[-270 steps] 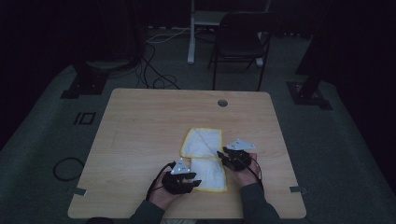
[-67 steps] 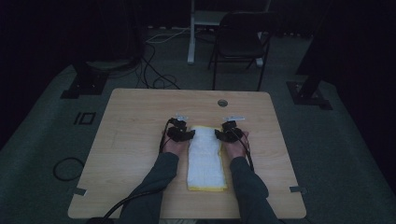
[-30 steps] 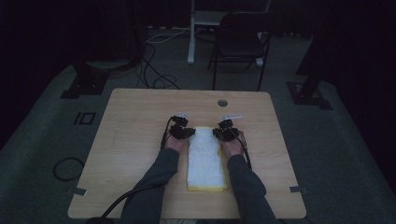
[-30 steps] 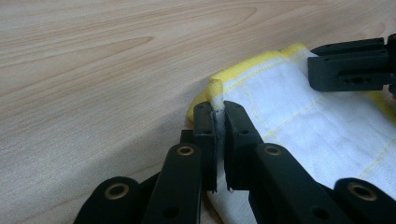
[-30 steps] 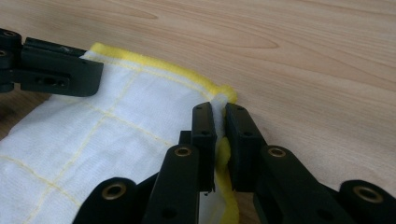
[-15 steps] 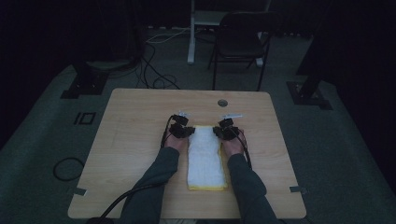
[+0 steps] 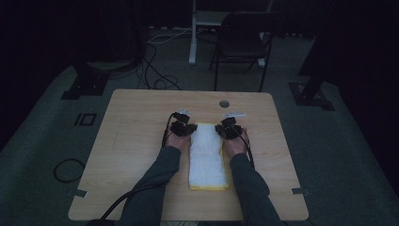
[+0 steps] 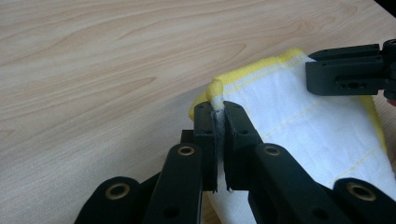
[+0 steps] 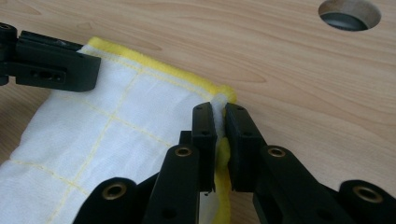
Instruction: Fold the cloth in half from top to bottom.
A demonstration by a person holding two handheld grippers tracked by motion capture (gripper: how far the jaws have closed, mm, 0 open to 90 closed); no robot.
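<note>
The fingers [image 8: 205,135] of the left gripper [image 7: 182,127] are clamped on the far left corner of a folded white cloth with yellow edging [image 7: 207,155], a pinch of fabric squeezed between them. The fingers [image 9: 205,140] of the right gripper [image 7: 229,128] grip the far right corner of that cloth in the same way. The cloth lies as a long narrow strip on the wooden tabletop [image 7: 136,141], running from 12 to 6 o'clock between the person's forearms, near the middle. A round cable hole [image 7: 223,103] sits in the tabletop at 12 o'clock from the right gripper. A dark chair [image 7: 242,42] stands beyond the far edge.
</note>
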